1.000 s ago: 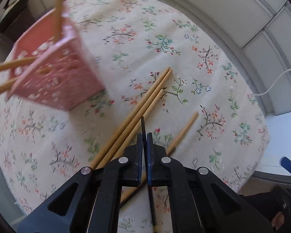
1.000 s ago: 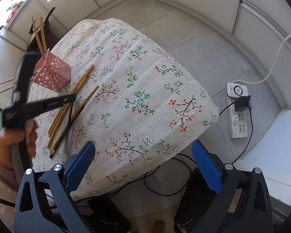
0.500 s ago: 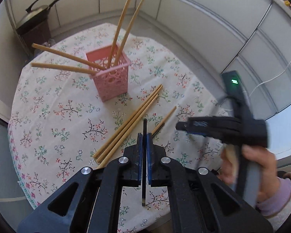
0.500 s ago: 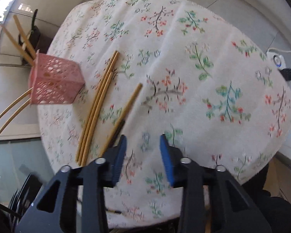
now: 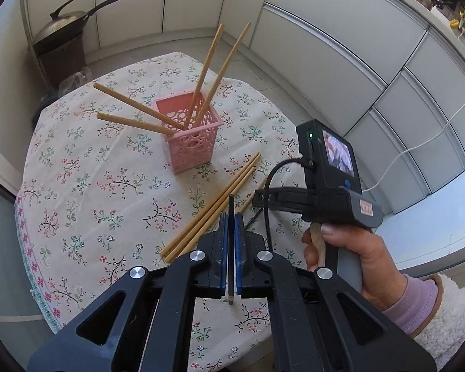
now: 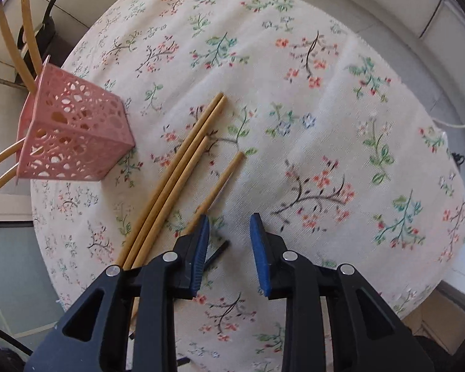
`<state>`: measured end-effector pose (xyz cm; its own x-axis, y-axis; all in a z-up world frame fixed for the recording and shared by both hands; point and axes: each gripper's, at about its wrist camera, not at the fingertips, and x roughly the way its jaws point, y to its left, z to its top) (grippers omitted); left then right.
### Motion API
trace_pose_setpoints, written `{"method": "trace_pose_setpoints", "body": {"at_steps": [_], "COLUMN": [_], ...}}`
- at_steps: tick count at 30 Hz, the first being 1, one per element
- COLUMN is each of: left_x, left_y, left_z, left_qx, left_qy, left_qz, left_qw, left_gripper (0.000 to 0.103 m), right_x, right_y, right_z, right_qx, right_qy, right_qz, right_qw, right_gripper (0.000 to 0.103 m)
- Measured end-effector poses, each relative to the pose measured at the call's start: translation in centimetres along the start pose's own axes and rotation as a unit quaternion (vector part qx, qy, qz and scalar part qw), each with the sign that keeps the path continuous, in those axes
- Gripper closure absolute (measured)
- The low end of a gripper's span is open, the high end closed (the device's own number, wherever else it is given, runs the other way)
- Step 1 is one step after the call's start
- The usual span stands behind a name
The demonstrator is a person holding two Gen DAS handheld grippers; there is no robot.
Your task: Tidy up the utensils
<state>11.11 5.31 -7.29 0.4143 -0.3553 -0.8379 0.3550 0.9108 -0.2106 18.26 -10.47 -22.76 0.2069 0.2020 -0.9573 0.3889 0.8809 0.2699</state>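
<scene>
Pinching a thin dark chopstick (image 5: 231,245), left claw (image 5: 231,217); right claw (image 6: 229,232) half-spread, empty.

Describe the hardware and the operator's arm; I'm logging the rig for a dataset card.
Both grippers, left gripper and right gripper, have black frames, silver rivets and blue pads. The right has a screen, green light and black cable. The hand wears a lilac cuff under white fleece.

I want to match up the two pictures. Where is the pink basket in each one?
Left wrist view: the pink basket stands upright, up and left of the middle, with four chopsticks sticking out.
Right wrist view: the pink basket is at the left edge, looking tipped.
Shared landmark: the three chopsticks side by side on the flowery tablecloth, beside the basket.
</scene>
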Motion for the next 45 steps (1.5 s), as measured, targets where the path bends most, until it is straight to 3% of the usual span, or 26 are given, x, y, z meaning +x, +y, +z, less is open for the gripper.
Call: {"method": "trace_pose_setpoints", "body": {"at_steps": [5, 7, 10, 14, 19, 25, 30, 32, 35, 37, 38, 39, 45], "left_x": [-0.6, -0.7, -1.0, -1.3, -2.6, -5.2, -6.1, -5.3, -0.9, 2.2, 3.8, 5.2, 9.1], "left_y": [0.0, 0.1, 0.2, 0.3, -0.1, -1.0, -1.5, -1.1, 0.2, 0.8, 0.9, 0.9, 1.6], "left_z": [-0.3, -0.4, -0.5, -0.5, -0.3, 0.0, 0.2, 0.2, 0.2, 0.4, 0.5, 0.8, 3.5], "left_qx": [0.004, 0.004, 0.003, -0.002, -0.003, -0.007, -0.01, -0.015, -0.052, -0.076, -0.082, -0.085, -0.115], "left_qy": [-0.003, -0.004, -0.006, -0.011, -0.033, -0.08, -0.092, -0.076, -0.008, 0.022, 0.035, 0.043, 0.035], "left_qz": [0.006, 0.011, 0.015, 0.01, 0.006, 0.011, 0.012, 0.013, -0.001, 0.01, 0.024, 0.038, 0.068], "left_qw": [1.0, 0.9999, 0.9999, 0.9999, 0.9994, 0.9967, 0.9956, 0.9969, 0.9986, 0.9968, 0.9957, 0.9947, 0.9904], "left_gripper": [0.1, 0.1, 0.1, 0.099, 0.099, 0.099, 0.099, 0.099, 0.099, 0.086, 0.074, 0.073, 0.059], "right_x": [0.3, 0.3, 0.4, -0.3, -5.6, -13.7, -18.9, -19.8, -20.4, -20.5, -20.4, -20.4, -20.1], "right_y": [0.9, 1.4, 2.0, -0.1, -1.1, -2.5, -4.0, -4.4, -4.8, -5.3, -5.6, -6.0, -7.1], "right_z": [-2.5, -3.3, -3.6, -2.9, -3.3, -3.7, -4.3, -4.6, -4.8, -4.6, -4.4, -4.4, -3.9], "right_qx": [-0.006, -0.012, -0.021, 0.006, -0.025, -0.081, -0.107, -0.108, -0.105, -0.1, -0.095, -0.09, -0.089], "right_qy": [0.011, -0.003, -0.026, -0.04, -0.122, -0.238, -0.282, -0.278, -0.276, -0.275, -0.271, -0.268, -0.262], "right_qz": [-0.006, -0.018, -0.031, 0.028, 0.066, 0.102, 0.118, 0.125, 0.13, 0.135, 0.138, 0.141, 0.144], "right_qw": [1.0, 1.0, 0.999, 0.999, 0.99, 0.963, 0.946, 0.946, 0.946, 0.947, 0.948, 0.949, 0.95], "right_gripper": [0.074, 0.074, 0.088, 0.099, 0.099, 0.099, 0.099, 0.099, 0.1, 0.1, 0.1, 0.1, 0.102]}}
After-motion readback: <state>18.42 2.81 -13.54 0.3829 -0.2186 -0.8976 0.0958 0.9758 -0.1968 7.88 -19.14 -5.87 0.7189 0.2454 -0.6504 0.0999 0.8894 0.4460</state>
